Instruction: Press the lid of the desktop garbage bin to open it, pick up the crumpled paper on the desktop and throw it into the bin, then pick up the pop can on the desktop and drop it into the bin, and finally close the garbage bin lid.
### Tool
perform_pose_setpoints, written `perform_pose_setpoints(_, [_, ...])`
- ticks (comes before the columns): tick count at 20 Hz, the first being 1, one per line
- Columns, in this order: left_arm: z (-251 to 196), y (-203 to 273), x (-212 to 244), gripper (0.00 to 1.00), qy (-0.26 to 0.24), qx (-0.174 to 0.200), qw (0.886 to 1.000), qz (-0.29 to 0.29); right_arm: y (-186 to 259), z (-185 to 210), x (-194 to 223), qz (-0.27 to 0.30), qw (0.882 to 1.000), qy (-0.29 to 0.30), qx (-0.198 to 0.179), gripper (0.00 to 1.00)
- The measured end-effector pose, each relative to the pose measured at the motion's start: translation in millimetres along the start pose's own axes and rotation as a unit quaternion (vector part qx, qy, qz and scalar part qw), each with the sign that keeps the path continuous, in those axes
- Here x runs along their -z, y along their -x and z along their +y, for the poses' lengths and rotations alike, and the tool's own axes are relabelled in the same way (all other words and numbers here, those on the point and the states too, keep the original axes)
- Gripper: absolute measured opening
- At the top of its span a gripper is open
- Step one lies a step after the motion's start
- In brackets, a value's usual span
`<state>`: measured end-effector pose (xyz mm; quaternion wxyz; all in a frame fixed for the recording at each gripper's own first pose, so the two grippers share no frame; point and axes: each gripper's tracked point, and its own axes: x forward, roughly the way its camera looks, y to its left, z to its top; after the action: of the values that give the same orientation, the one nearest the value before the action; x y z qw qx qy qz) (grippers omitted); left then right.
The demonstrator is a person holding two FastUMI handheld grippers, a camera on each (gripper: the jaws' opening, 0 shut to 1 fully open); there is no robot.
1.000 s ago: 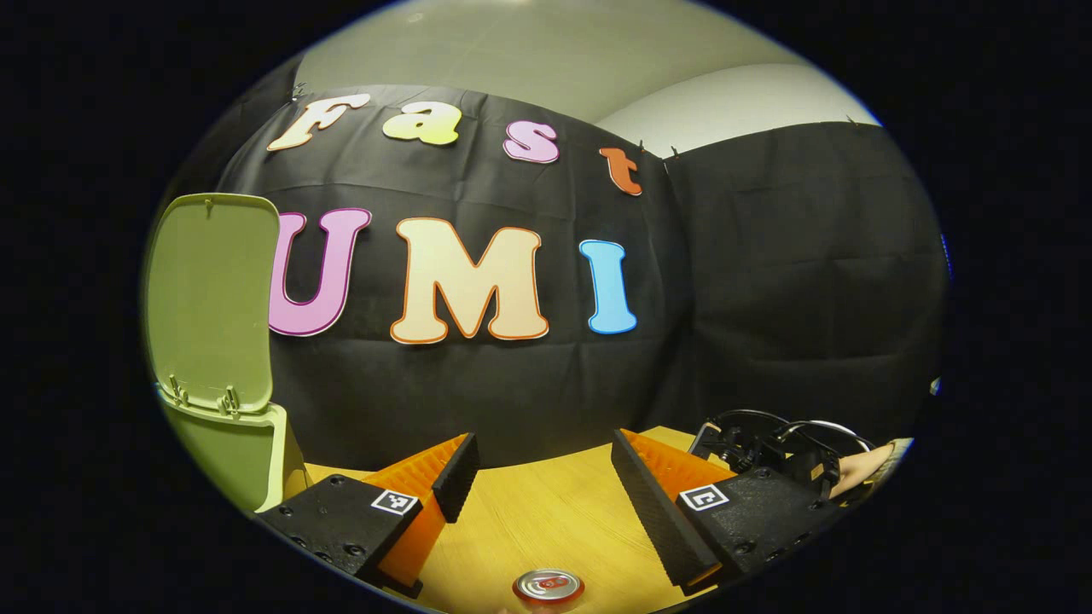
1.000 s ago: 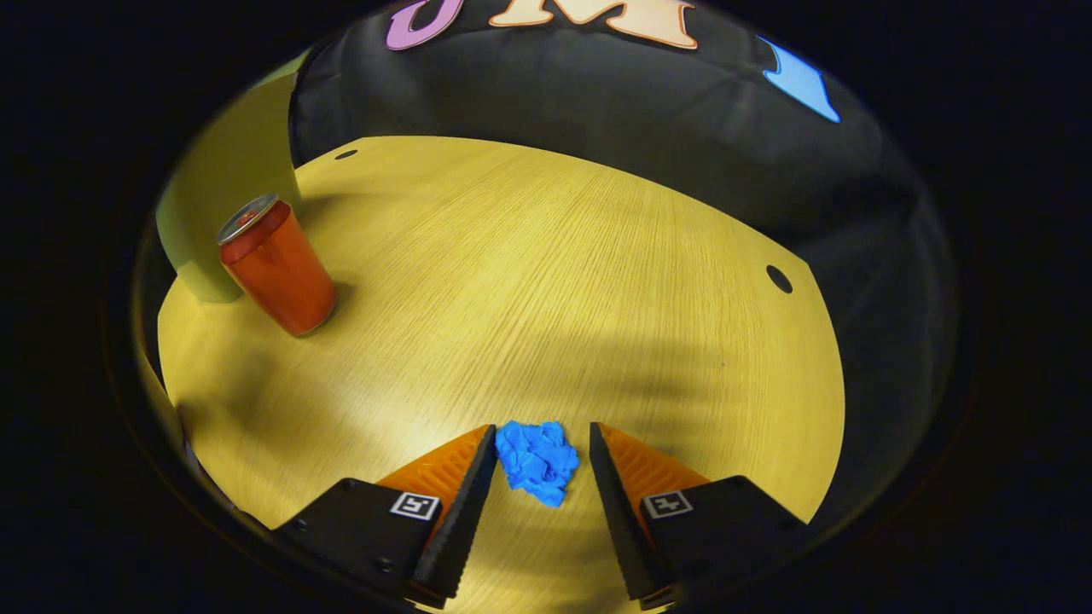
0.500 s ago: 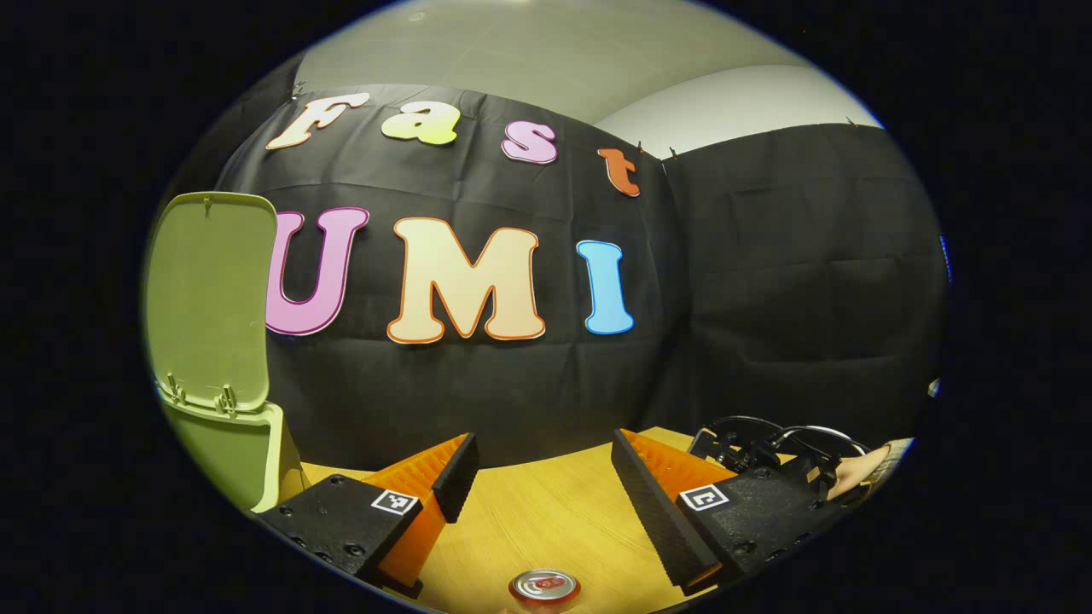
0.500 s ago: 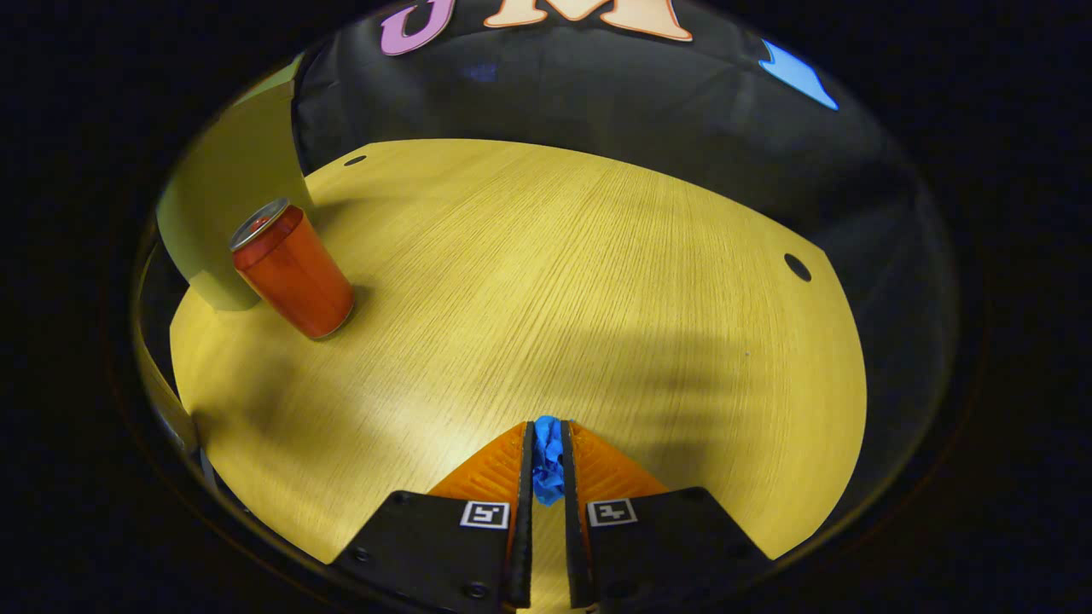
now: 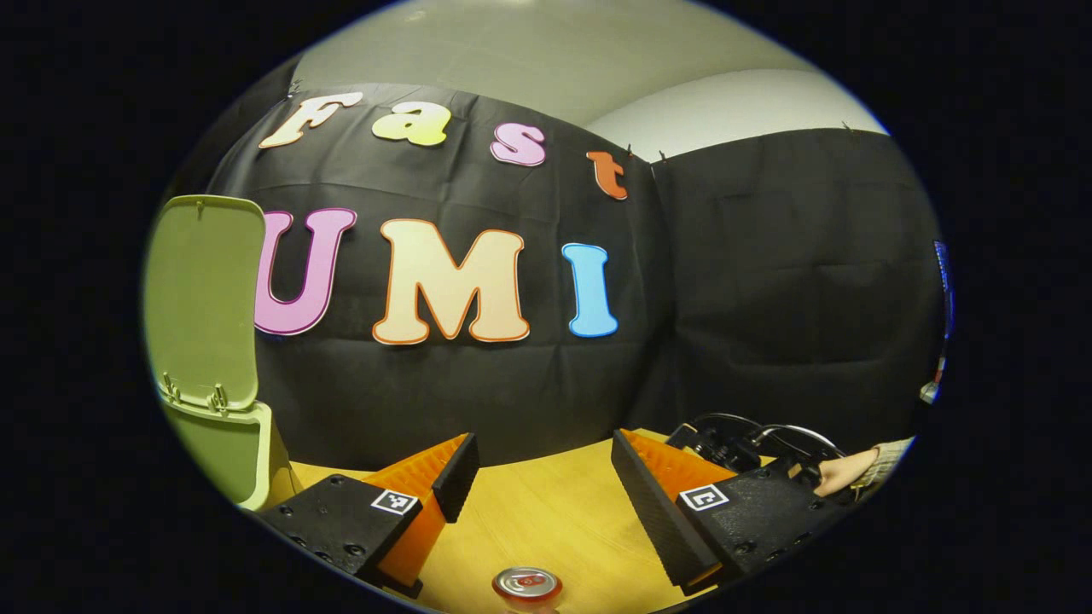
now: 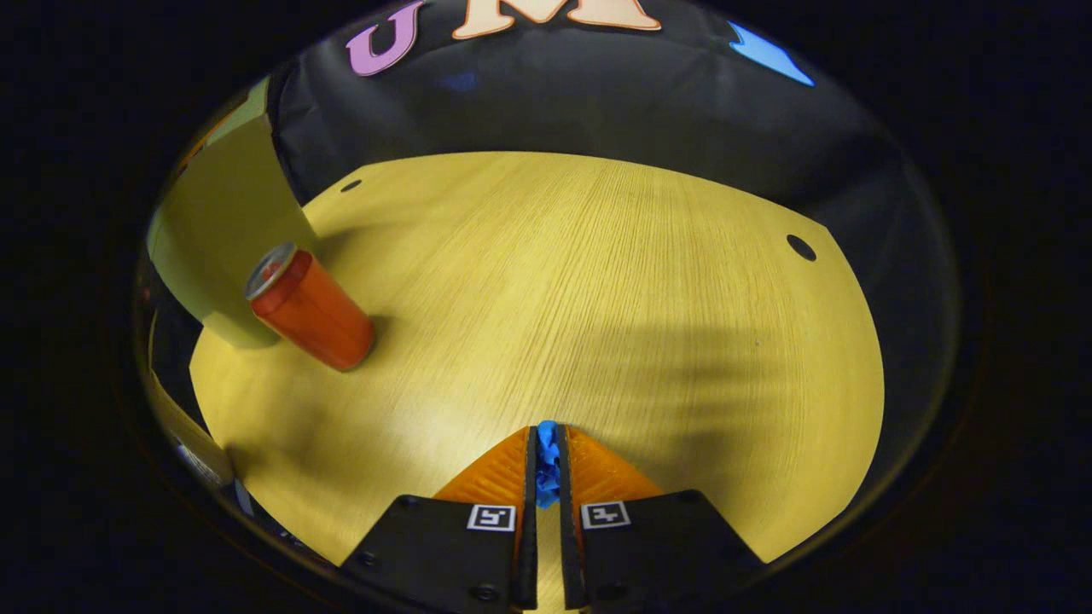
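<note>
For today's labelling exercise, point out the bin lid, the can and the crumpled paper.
bin lid (image 5: 203, 298), left gripper view, inner face.
can (image 6: 314, 309), right gripper view, side wall.
crumpled paper (image 6: 546, 465), right gripper view, pinched middle.

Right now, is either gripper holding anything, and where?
The right gripper pinches the crumpled paper across its middle; the left gripper is open, holding nothing.

Both views low, sharing can (image 5: 526, 585) (image 6: 312, 308)
</note>
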<state>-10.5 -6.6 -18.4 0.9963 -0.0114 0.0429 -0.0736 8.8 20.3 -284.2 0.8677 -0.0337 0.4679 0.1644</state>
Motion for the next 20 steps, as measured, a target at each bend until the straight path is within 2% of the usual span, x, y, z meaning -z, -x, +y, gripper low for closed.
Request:
perform_pose_setpoints(3, [-11, 8, -5, 0.95, -0.001, 0.013, 1.0, -0.004, 39, 5, -44, -0.057, 0.998, -0.01, -0.013, 0.14])
perform_pose_setpoints(6, [-19, 20, -12, 0.95, -0.006, 0.02, 1.0, -0.008, 87, 20, -97, -0.128, 0.991, -0.01, -0.041, 0.13])
perform_pose_setpoints(9, [-26, 43, -14, 0.95, -0.001, 0.028, 1.0, -0.01, 130, 40, -135, -0.175, 0.983, 0.009, -0.059, 0.13])
perform_pose_setpoints(11, [-20, 64, -11, 0.95, -0.01, 0.018, 1.0, -0.003, 151, 55, -150, -0.195, 0.978, 0.028, -0.068, 0.13])
perform_pose_setpoints(15, [4, 108, 0, 0.94, -0.03, -0.023, 0.999, 0.012, 174, 127, -194, -0.232, 0.964, 0.063, -0.11, 0.13])
perform_pose_setpoints(20, [23, 157, 24, 0.94, -0.025, -0.057, 0.997, 0.038, 208, 237, -233, -0.279, 0.936, 0.123, -0.177, 0.13])
